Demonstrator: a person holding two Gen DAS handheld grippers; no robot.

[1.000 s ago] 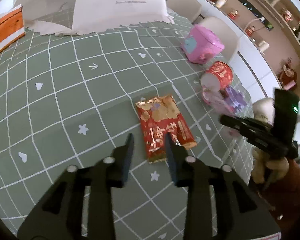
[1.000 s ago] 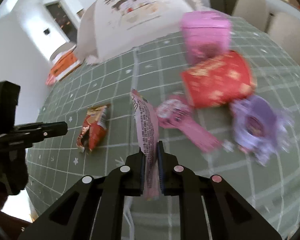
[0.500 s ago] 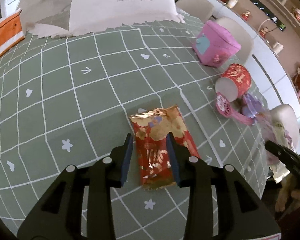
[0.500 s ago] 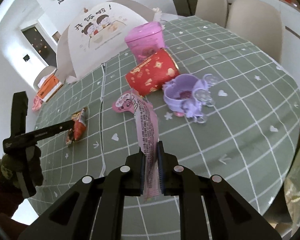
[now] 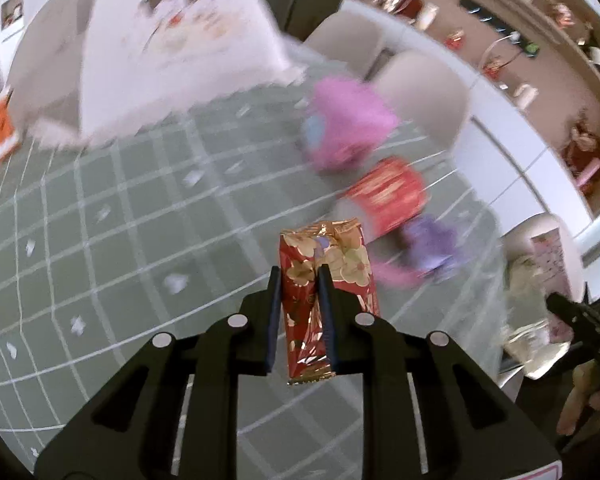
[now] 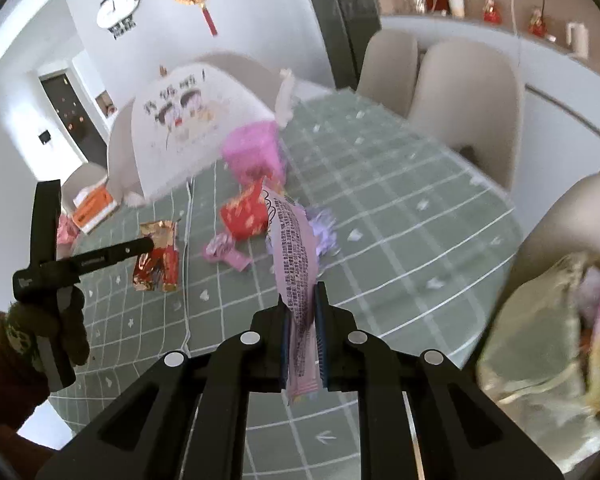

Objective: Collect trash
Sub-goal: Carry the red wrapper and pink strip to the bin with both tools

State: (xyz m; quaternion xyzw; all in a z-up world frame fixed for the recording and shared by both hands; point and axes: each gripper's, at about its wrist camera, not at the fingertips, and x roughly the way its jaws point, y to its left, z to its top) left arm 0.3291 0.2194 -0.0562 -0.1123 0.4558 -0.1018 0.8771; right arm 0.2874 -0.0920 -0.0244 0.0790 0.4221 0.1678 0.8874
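Note:
A red and gold foil snack wrapper (image 5: 324,256) stands between the fingers of my left gripper (image 5: 298,276), whose jaws are closing and pinch it. It hangs above the green checked tablecloth (image 5: 140,220). The right wrist view shows the same wrapper (image 6: 160,264) clear of the table at the left gripper's (image 6: 148,244) tip. My right gripper (image 6: 302,292) is shut on a long pink wrapper (image 6: 292,240) that sticks up from its jaws. A cream bag (image 6: 540,320) holding trash sits low at the right, beside the table edge.
On the cloth lie a pink box (image 5: 348,136), a tipped red cup (image 5: 388,196), a purple plastic piece (image 5: 432,244) and a flat pink wrapper (image 6: 224,252). A white mesh food cover (image 6: 188,120) stands at the back, an orange box (image 6: 94,208) left. Beige chairs (image 6: 472,96) ring the table.
The left jaws closed on the red wrapper and lifted it off the cloth. The right gripper rose and swung right with the pink wrapper, bringing the cream bag into view.

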